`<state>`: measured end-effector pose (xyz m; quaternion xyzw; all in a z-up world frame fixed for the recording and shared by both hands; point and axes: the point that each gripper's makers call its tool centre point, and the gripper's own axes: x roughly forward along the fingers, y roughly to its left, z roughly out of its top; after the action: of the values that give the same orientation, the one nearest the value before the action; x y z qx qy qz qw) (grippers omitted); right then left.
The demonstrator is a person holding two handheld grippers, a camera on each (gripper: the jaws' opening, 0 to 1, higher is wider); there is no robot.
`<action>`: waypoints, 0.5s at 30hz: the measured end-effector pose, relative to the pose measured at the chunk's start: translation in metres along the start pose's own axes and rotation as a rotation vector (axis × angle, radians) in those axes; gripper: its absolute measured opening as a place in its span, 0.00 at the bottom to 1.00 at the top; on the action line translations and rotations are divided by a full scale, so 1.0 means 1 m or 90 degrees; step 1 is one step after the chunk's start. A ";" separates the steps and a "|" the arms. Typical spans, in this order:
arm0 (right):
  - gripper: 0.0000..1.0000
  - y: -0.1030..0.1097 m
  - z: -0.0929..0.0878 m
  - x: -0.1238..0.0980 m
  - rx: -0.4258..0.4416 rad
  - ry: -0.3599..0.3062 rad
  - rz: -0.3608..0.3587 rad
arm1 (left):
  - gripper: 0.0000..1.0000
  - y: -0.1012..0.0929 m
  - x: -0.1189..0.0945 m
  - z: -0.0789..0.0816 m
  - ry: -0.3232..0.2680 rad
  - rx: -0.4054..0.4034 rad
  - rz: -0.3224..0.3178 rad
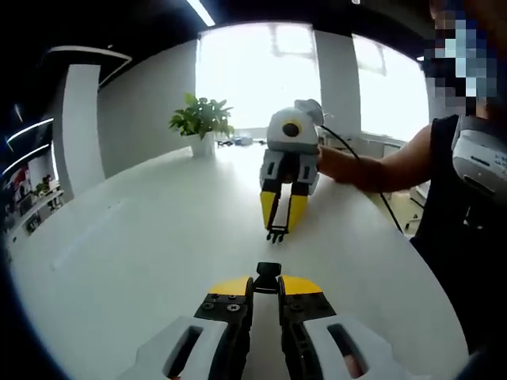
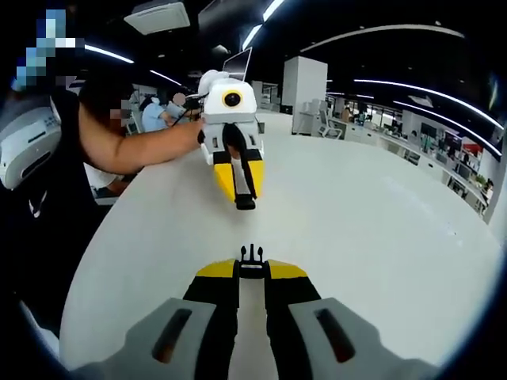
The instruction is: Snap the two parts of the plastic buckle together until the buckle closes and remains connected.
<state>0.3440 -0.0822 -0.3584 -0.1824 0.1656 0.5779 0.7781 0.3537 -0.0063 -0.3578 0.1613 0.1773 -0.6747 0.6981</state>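
Left gripper (image 1: pixel 266 286) clamps the socket half (image 1: pixel 268 274) — right gripper (image 2: pixel 251 269) the pronged half (image 2: pixel 252 255) (apart, facing) — above the white table (image 1: pixel 142 237).

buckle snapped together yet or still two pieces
Still apart: the pronged half sits in the right gripper, the socket half in the left gripper, white table between them.

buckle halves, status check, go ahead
Left gripper shut on socket half. Right gripper shut on pronged half. Halves apart, facing. Nothing between.

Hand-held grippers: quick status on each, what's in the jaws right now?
Left hand-held gripper: shut on the buckle socket half.
Right hand-held gripper: shut on the pronged buckle half.
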 end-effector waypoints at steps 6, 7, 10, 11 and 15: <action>0.11 0.000 0.000 0.000 0.001 -0.001 0.002 | 0.10 0.002 0.002 -0.005 0.009 0.001 0.004; 0.11 0.000 0.000 0.000 0.001 -0.001 0.002 | 0.10 0.002 0.002 -0.005 0.010 0.000 0.004; 0.11 0.001 0.000 0.000 0.002 -0.002 0.003 | 0.10 0.000 0.003 -0.005 0.009 -0.005 0.001; 0.11 0.001 -0.001 0.000 0.003 -0.001 0.004 | 0.10 0.000 0.003 -0.005 0.007 -0.007 0.000; 0.11 0.002 -0.002 0.002 0.006 0.002 0.006 | 0.10 -0.002 0.003 -0.002 -0.005 -0.013 -0.007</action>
<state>0.3423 -0.0814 -0.3613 -0.1787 0.1703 0.5802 0.7762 0.3518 -0.0082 -0.3609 0.1508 0.1823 -0.6774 0.6965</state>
